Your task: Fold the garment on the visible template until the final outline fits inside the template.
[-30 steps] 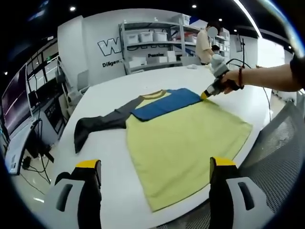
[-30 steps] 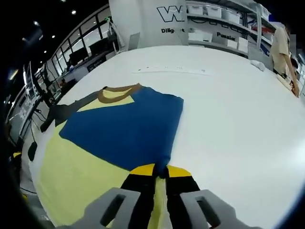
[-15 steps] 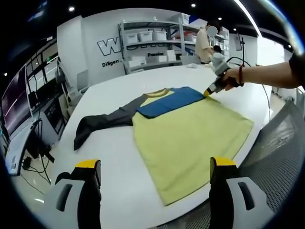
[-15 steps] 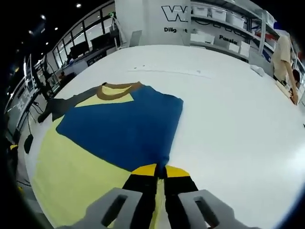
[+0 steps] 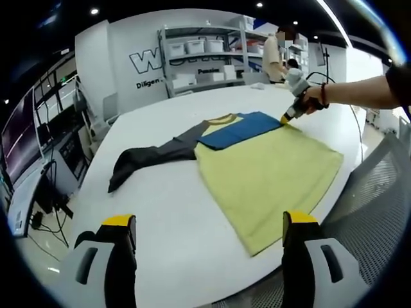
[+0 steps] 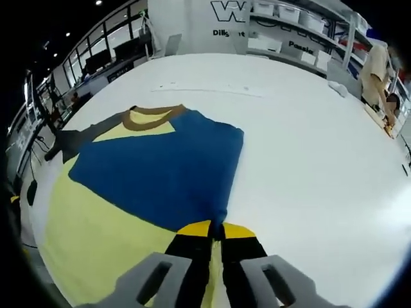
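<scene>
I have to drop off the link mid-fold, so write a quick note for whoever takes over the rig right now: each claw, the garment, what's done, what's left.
Right claw: shut on the blue sleeve, which lies folded over the yellow shirt. It is pinching the sleeve at the shirt's edge.
Left claw: open, holding nothing, hovering above the white table on the near side.
Garment: flat on the table, collar away from the person. Dark sleeve spread out to the side, not folded.
Done: blue sleeve folded in.
Left: release it, fold the dark sleeve in, then fold the body. I cannot make out a template outline.
</scene>
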`<state>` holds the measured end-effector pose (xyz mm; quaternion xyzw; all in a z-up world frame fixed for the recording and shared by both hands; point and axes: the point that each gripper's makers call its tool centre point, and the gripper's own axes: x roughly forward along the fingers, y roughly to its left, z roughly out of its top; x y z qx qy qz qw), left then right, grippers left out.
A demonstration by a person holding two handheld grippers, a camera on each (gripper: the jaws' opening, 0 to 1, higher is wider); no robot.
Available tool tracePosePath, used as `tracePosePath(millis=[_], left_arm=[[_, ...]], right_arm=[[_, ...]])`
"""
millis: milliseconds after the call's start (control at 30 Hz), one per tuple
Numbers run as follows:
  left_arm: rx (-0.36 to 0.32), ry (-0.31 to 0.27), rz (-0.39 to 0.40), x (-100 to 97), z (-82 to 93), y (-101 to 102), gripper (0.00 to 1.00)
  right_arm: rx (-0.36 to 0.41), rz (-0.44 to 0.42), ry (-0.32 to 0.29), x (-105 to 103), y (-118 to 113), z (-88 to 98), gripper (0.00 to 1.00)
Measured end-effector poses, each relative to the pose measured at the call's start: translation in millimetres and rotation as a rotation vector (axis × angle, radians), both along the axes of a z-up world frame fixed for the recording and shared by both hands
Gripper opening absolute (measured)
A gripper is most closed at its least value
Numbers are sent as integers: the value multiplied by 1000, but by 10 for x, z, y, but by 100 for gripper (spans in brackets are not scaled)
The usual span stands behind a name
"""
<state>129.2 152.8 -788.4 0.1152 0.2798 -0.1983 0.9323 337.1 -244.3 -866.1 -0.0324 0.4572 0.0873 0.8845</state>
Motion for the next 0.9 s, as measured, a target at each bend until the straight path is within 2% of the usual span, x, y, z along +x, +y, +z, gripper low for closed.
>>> tracePosePath(millis=[467,700,767,800,900], left_arm=[[8,6,3,-10,-12,12,92],[8,6,4,-10,-11,13,92],[7,6,6,-8,-10,16,92],[7,6,7,-7,-11,17,92],[9,7,7,-5,-13,19,92]], right_arm=[[16,-68,3,32,-256,-42,0],[10,-68,4,-1,-265,-40,0],[31,-102,5,1,-269,-41,0],[29,-75,-3,0,-258,-36,1],[57,-97,-75,28,-233,21,11]])
